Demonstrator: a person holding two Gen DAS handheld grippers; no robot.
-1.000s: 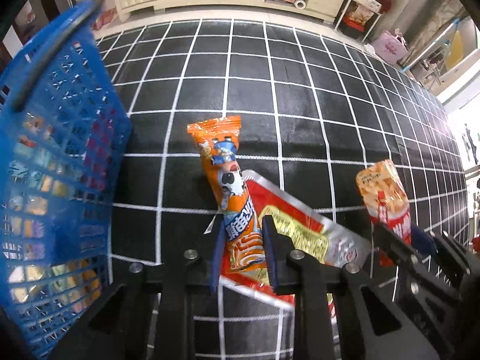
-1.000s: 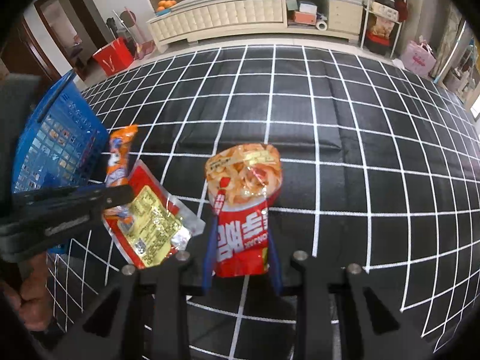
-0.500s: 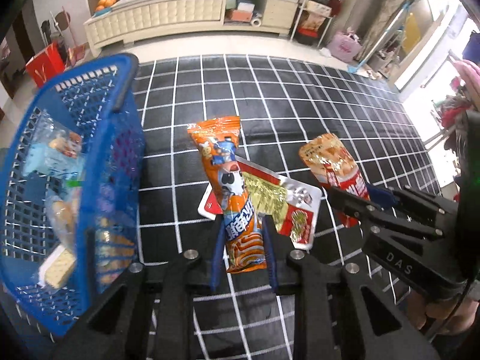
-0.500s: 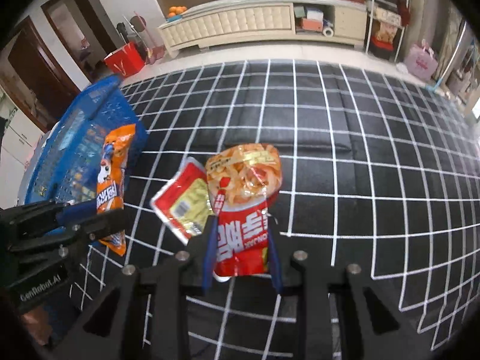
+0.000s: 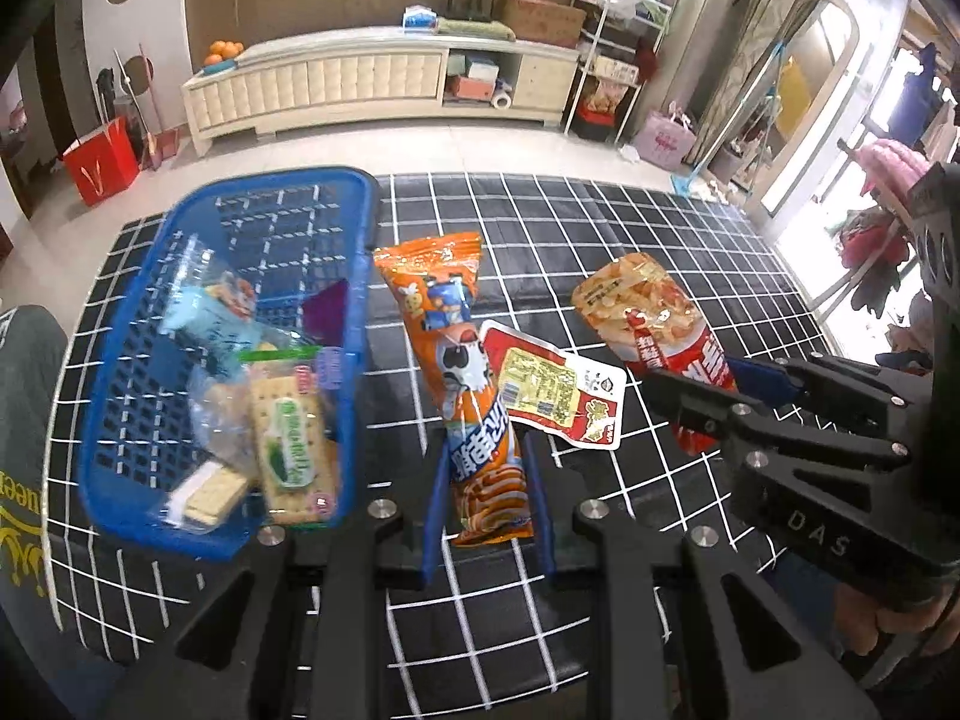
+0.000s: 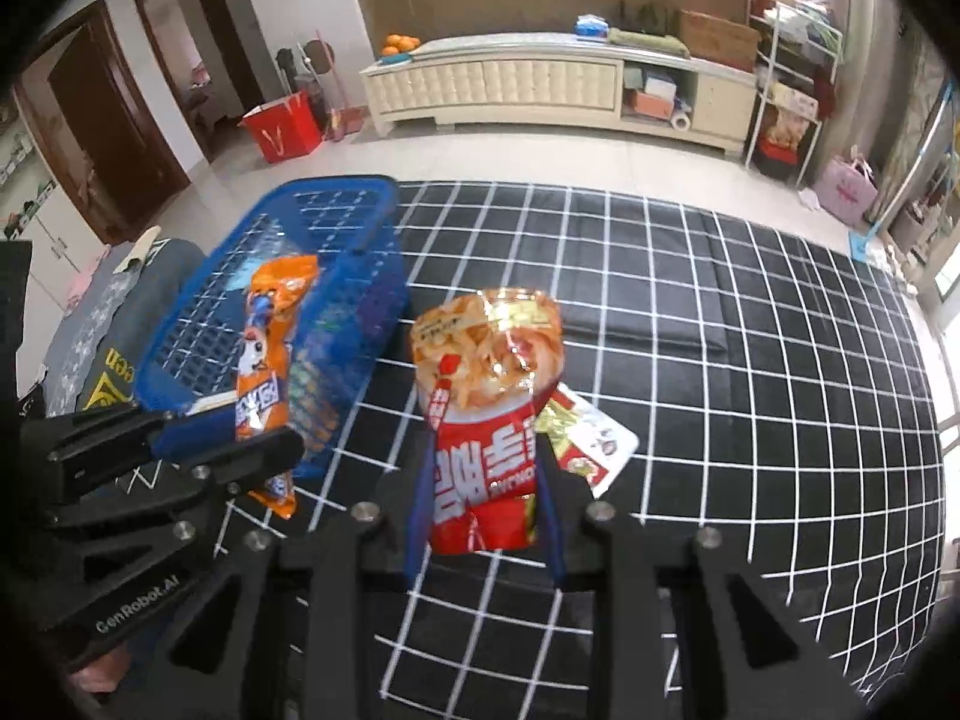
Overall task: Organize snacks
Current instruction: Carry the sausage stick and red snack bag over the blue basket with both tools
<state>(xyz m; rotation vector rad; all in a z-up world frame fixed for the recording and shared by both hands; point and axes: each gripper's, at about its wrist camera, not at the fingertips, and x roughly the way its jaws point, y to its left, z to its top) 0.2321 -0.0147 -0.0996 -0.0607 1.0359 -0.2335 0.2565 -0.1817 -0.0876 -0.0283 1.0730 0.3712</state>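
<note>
Both grippers are loaded and up off the black grid-pattern mat [image 5: 600, 222]! The left gripper [image 5: 485, 501] pinches a long orange snack packet [image 5: 456, 372] by its lower end, beside the blue basket [image 5: 360, 276] of crackers. The right gripper [image 6: 485, 516] clamps a red snack bag [image 6: 486, 414]. A flat red sachet [image 5: 555, 387] lies on the mat between them.

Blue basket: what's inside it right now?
The blue basket holds a cracker pack with a green label, a clear bag of wafers, a light-blue packet and something purple. Whatever lies beneath these is covered.
</note>
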